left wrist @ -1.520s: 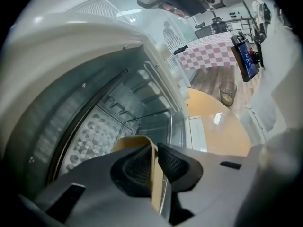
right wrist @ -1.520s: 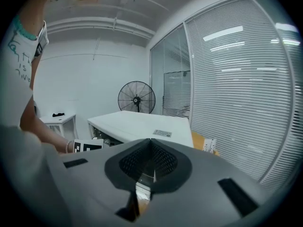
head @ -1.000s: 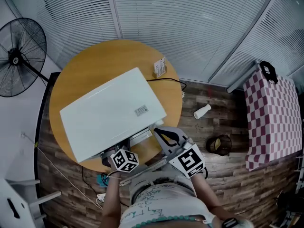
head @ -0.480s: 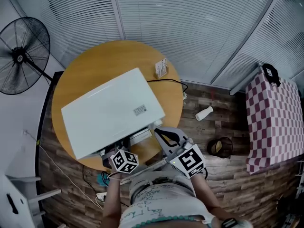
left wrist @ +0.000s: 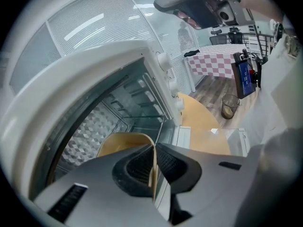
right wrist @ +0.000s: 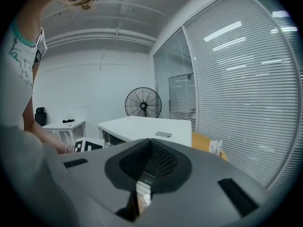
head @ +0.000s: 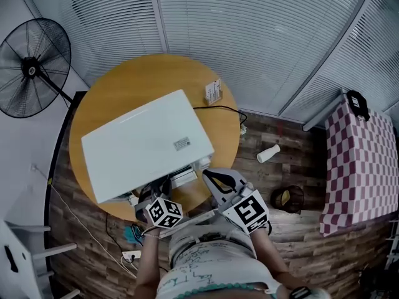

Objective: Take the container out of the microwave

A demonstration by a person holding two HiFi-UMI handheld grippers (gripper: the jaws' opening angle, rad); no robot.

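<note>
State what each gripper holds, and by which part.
The left gripper pinches the tan container by its near rim, inside the microwave; the right gripper is shut and empty.

Nothing can be read for certain. The small grey sticker (head: pixel 182 144) on the white box-shaped microwave (head: pixel 137 157) and the small white card stand (head: pixel 212 92) on the round wooden table (head: pixel 124 80) carry print too small to make out. The 2 black-and-white marker cubes, left (head: pixel 164 212) and right (head: pixel 251 211), show square patterns only, no letters.
</note>
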